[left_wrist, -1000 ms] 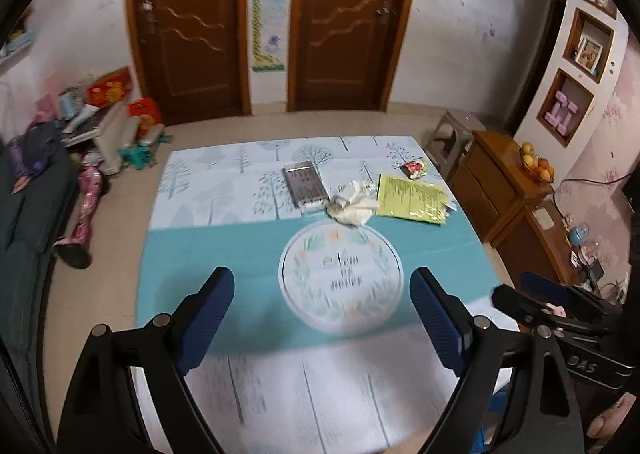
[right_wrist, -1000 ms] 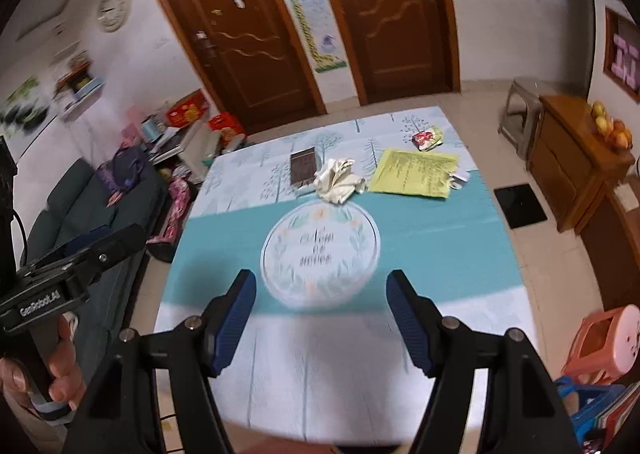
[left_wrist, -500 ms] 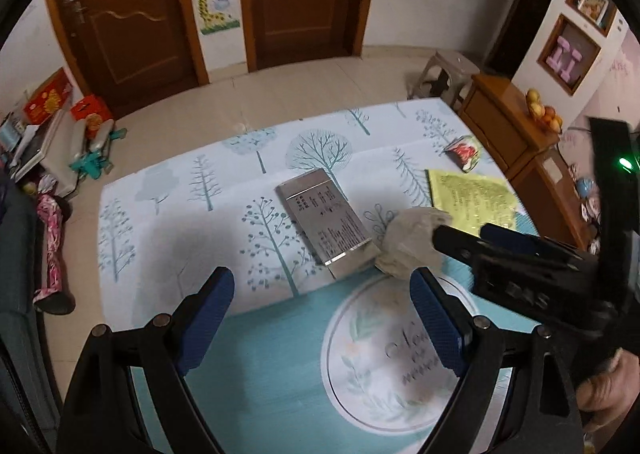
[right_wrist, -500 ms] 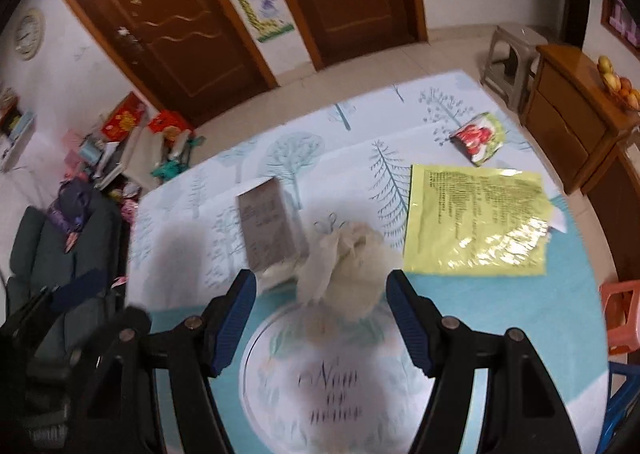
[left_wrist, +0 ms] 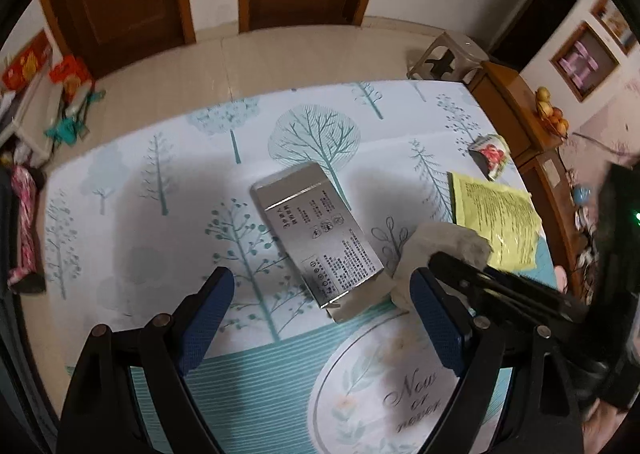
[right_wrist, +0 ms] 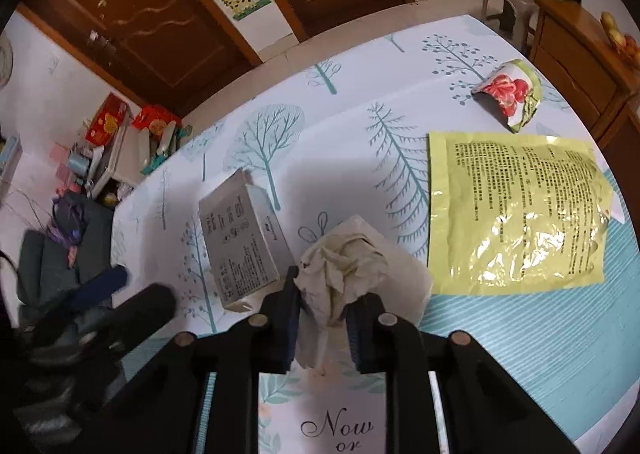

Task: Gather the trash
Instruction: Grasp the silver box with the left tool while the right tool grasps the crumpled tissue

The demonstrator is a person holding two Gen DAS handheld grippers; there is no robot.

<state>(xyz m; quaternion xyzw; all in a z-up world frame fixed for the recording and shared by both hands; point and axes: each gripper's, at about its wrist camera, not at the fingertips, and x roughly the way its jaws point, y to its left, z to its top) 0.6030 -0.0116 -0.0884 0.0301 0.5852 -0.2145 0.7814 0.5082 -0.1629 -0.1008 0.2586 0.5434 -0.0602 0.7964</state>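
A crumpled white tissue [right_wrist: 344,266] lies on the table beside a flat silver box [right_wrist: 240,242]. My right gripper [right_wrist: 323,324] is shut on the tissue's near side. In the left wrist view my left gripper [left_wrist: 320,322] is open just short of the silver box [left_wrist: 316,230], with the tissue [left_wrist: 444,242] to its right, partly hidden by the right gripper's arm. A yellow foil packet [right_wrist: 512,209] and a crumpled red-and-green wrapper [right_wrist: 510,91] lie further right; both also show in the left wrist view, the packet [left_wrist: 496,217] and the wrapper [left_wrist: 492,153].
The table wears a tree-print cloth [left_wrist: 160,193] with a teal band and a round emblem [left_wrist: 384,386] near me. A wooden cabinet [left_wrist: 520,109] with fruit and a plastic stool [left_wrist: 444,57] stand right. Clutter lies on the floor [right_wrist: 120,141] at left.
Both grippers have moved forward over the table toward the trash. My right gripper has closed on the tissue; half a second ago it was open around it.
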